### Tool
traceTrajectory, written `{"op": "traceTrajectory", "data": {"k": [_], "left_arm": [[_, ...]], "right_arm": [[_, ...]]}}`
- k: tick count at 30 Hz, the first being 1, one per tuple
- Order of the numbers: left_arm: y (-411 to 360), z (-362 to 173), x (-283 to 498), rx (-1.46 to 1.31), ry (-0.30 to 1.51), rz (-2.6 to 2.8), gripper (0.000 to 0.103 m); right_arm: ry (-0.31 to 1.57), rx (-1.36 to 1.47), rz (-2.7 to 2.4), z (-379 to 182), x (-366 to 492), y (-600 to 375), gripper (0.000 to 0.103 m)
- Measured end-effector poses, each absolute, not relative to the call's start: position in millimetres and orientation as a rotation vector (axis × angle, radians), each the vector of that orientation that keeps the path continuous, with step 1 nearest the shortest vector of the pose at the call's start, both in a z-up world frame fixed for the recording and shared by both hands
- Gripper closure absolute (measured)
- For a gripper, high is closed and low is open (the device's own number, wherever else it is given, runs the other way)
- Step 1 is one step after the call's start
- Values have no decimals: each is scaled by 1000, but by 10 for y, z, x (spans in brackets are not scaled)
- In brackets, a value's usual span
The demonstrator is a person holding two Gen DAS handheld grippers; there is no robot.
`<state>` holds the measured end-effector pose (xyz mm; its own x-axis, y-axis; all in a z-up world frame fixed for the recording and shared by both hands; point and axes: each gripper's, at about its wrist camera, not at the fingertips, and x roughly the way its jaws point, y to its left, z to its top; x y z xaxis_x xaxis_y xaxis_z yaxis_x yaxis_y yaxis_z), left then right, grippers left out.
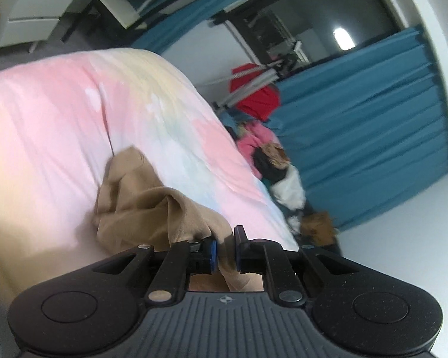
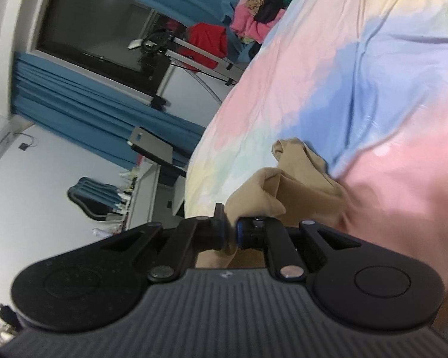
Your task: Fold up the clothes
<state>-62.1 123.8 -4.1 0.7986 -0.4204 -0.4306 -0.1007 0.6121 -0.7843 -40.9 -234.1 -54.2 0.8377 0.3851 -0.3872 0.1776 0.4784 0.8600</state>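
Note:
A tan garment [image 1: 140, 205] lies bunched on the pastel tie-dye bed cover [image 1: 59, 113]. My left gripper [image 1: 225, 253] is shut on an edge of the tan garment, cloth pinched between its blue pads. In the right wrist view the same tan garment [image 2: 301, 185] is crumpled on the bed cover [image 2: 373, 74]. My right gripper [image 2: 230, 232] is shut on another edge of it, with cloth hanging between the fingers.
A pile of mixed clothes [image 1: 268, 155] lies at the far edge of the bed, also in the right wrist view [image 2: 254, 21]. A red cloth hangs on a metal rack [image 1: 254, 92]. Blue curtains [image 1: 373, 125], a dark window, white drawers [image 1: 30, 15] surround the bed.

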Motion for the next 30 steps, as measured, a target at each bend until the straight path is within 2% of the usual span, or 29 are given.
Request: {"op": "traceTrajectory", "data": {"k": [5, 11, 16, 22, 24, 26, 27, 28, 29, 30], "left_arm": [[1163, -176, 146, -793, 663, -140, 90], [1064, -691, 608, -643, 651, -137, 87], [1018, -901, 876, -613, 689, -132, 87], [897, -963, 906, -512, 662, -138, 86], [884, -934, 904, -504, 660, -147, 81], [874, -897, 873, -502, 654, -168, 60], [859, -866, 853, -496, 649, -176, 54], [845, -835, 833, -491, 643, -184, 44], [840, -798, 797, -485, 633, -184, 37], [836, -756, 747, -476, 616, -177, 32]], "right_arm": [[655, 1068, 95, -675, 267, -2263, 91], [715, 1042, 84, -1142, 801, -2255, 91], [761, 1034, 108, -1472, 1006, -2339, 91], [758, 983, 155, -1526, 1039, -2344, 91], [755, 976, 164, -1502, 1030, -2329, 90], [751, 959, 178, -1460, 1023, -2315, 88], [747, 947, 187, -1436, 1014, -2308, 84], [736, 938, 199, -1409, 998, -2294, 67], [723, 929, 212, -1379, 978, -2279, 56], [701, 920, 225, -1336, 943, -2257, 32]]}}
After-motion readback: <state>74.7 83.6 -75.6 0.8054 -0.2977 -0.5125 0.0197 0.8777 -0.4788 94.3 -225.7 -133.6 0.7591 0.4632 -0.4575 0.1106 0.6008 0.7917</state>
